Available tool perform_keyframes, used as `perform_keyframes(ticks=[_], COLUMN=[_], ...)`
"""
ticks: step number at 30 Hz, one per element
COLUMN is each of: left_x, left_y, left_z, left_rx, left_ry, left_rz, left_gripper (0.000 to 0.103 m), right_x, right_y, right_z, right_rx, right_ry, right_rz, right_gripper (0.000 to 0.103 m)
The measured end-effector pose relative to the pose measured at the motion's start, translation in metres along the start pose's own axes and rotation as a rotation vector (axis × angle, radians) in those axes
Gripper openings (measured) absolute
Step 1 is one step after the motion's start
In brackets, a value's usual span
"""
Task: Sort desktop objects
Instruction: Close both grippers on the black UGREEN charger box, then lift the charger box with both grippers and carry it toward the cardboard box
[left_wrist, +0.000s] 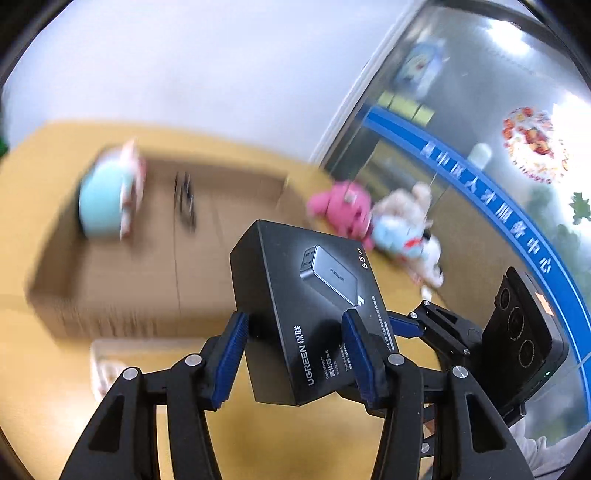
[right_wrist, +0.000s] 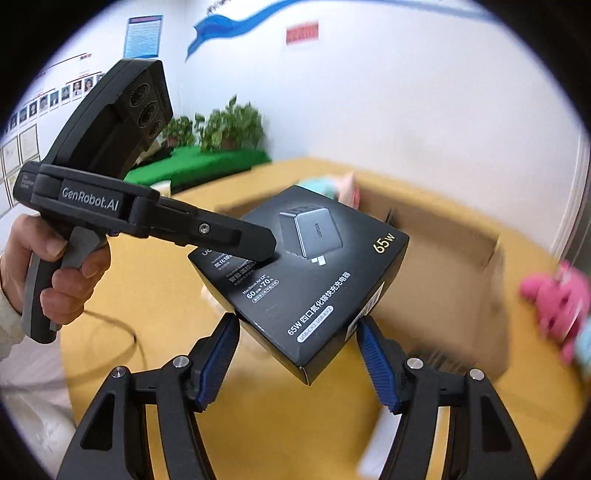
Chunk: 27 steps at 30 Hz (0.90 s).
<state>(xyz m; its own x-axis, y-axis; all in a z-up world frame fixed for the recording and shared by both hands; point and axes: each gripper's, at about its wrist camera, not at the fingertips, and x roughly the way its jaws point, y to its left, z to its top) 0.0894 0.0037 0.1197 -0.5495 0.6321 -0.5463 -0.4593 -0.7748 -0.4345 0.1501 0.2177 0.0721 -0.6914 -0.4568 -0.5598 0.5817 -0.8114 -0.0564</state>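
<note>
Black charger box (left_wrist: 306, 306) up in the air over the yellow table (left_wrist: 48, 387), left gripper (left_wrist: 295, 354) squeezing its sides, right gripper (right_wrist: 299, 354) half open around its corner and pinching it too, open cardboard box (right_wrist: 443, 236) just behind, pink plush toy (right_wrist: 557, 299) beside that.

Left gripper (left_wrist: 295, 354): blue ribbed pads clamp a black rectangular cardboard charger box (left_wrist: 306, 306), printed UGREEN and 65W, held tilted above the yellow-tan tabletop (left_wrist: 44, 369). Right gripper's (left_wrist: 402, 326) black fingers meet the box's right edge; contact there probably, partly hidden. Behind: open brown cardboard carton (left_wrist: 155, 258) with a blurred pale-blue round item (left_wrist: 101, 203) inside. Pink plush toy (left_wrist: 343, 210) lies beside the carton.
</note>
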Motion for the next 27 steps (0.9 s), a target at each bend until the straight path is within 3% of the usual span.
perform_keyframes(ticks=[5,11,18,20,27], left_x=[-0.026,-0.027,0.005,0.022,0.098], left_y=[-0.028,-0.046,-0.032,-0.022,0.015], left_z=[0.07,0.143,0.21,0.222,0.252], left_rx=[0.116,0.186,0.172,0.158,0.078], left_ry=[-0.142,-0.214,-0.198,-0.176,-0.075], left_rz=[-0.008,0.003,0.006,0.007,0.018], left_gripper=[0.05,0.05,0.05,0.05,0.05], right_x=[-0.032,-0.039,-0.016,0.01,0.074], right_y=[-0.021,-0.057,-0.113,-0.127,-0.181], right_z=[0.066,0.125,0.17,0.184,0.186], right_rx=[-0.077,-0.102,-0.072,-0.053,0.005], right_ry=[-0.148,-0.205,-0.192,-0.175,-0.098], right_rz=[-0.079,-0.116,-0.087,-0.072,-0.032], right_gripper=[0.066,0.066,0.066,0.066,0.066])
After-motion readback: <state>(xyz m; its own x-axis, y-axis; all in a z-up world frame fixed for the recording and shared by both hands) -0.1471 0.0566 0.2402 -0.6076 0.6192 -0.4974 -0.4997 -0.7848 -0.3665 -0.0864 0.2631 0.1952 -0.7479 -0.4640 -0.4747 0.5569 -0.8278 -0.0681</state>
